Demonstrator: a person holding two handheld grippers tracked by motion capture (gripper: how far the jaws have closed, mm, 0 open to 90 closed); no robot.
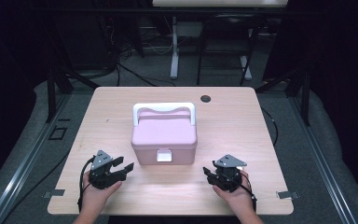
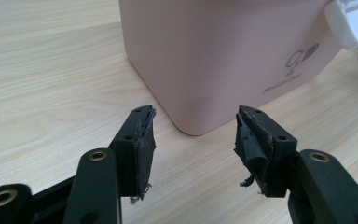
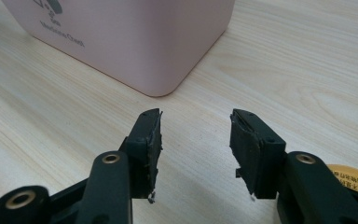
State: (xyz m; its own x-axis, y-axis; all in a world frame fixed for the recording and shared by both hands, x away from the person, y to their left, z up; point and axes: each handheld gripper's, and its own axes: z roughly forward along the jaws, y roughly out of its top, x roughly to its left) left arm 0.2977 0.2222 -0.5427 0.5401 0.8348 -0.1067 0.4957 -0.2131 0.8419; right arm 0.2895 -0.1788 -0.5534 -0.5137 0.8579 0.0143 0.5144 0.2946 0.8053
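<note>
Pink box (image 1: 164, 136) sits mid-table (image 1: 242, 121), lid shut, white handle (image 1: 163, 108) folded toward the far side, white latch (image 1: 163, 155) on the near face. Left gripper (image 1: 123, 167) rests near its front left corner, right gripper (image 1: 209, 175) near the front right; neither touches it. High view gives lid and handle. Left gripper view adds printed lettering (image 2: 284, 83) on the side wall. Both sets of jaws stand apart, holding nothing.
</note>
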